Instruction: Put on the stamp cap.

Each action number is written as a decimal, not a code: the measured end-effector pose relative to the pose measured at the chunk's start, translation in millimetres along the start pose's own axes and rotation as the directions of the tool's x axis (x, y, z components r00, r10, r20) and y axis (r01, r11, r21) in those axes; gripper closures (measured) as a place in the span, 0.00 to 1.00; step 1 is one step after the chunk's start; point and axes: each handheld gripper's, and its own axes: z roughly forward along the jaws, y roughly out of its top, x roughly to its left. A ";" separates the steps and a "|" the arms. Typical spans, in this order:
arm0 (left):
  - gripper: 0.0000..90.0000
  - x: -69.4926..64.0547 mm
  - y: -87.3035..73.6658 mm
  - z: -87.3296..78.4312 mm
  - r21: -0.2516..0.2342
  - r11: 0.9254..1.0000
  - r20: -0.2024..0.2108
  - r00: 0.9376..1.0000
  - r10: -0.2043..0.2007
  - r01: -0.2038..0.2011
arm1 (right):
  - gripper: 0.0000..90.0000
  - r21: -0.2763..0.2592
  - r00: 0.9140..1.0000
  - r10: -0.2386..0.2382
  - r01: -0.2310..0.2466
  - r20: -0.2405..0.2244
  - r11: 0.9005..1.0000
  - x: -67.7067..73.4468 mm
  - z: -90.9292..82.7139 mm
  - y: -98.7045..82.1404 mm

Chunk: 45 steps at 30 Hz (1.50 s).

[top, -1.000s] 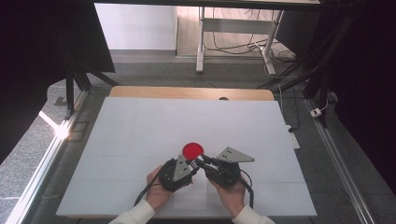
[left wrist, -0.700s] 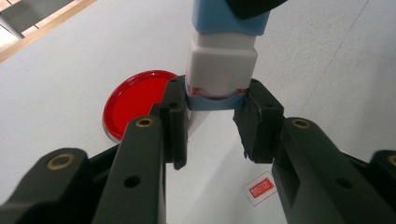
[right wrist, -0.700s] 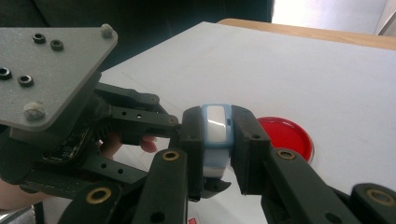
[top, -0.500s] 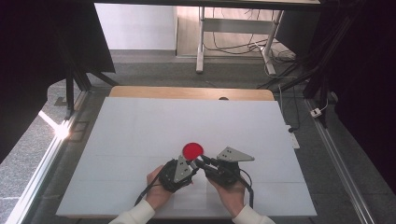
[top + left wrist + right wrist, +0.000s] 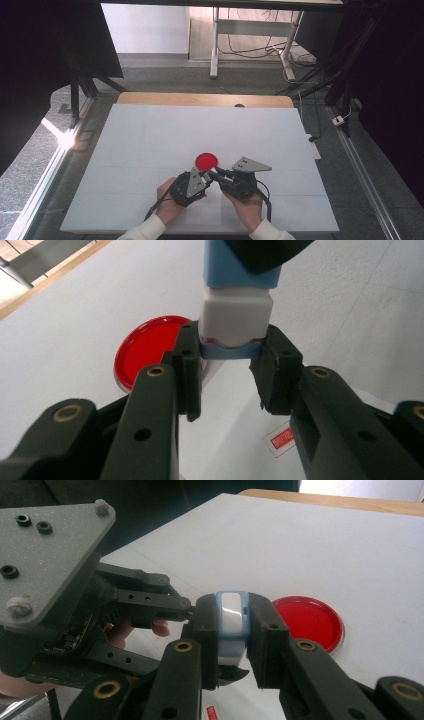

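Near the surface's (image 5: 150, 135) front edge, 2 grippers clamp 1 small blue-and-white container (image 5: 235, 315): left gripper (image 5: 227, 357) on its white end, right gripper (image 5: 233, 625) on its blue body, likely to pull it open beside a red dish (image 5: 206, 161).

Black grippers (image 5: 207, 177), white sleeves (image 5: 145, 231)

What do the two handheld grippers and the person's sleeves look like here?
Both the left gripper and right gripper are black, with linked jaws pinned by brass-coloured rivets. Each carries a grey three-cornered plate with small holes. Black cables trail toward the person, whose sleeves are white.
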 end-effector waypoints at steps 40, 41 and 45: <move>0.44 9.1 -4.2 0.3 0.037 0.996 0.069 0.994 -0.084 0.081 | 0.83 -0.025 0.999 -0.009 0.009 -0.035 1.000 -6.7 -3.8 2.8; 0.42 10.1 -4.8 -0.4 0.033 0.995 0.077 0.992 -0.098 0.095 | 0.83 -0.025 0.999 -0.011 0.011 -0.034 1.000 -7.2 -4.2 2.9; 0.39 12.6 -5.6 -5.3 0.026 0.993 0.091 0.989 -0.118 0.117 | 0.83 -0.025 0.999 -0.024 0.023 -0.036 0.999 -9.5 -5.8 3.6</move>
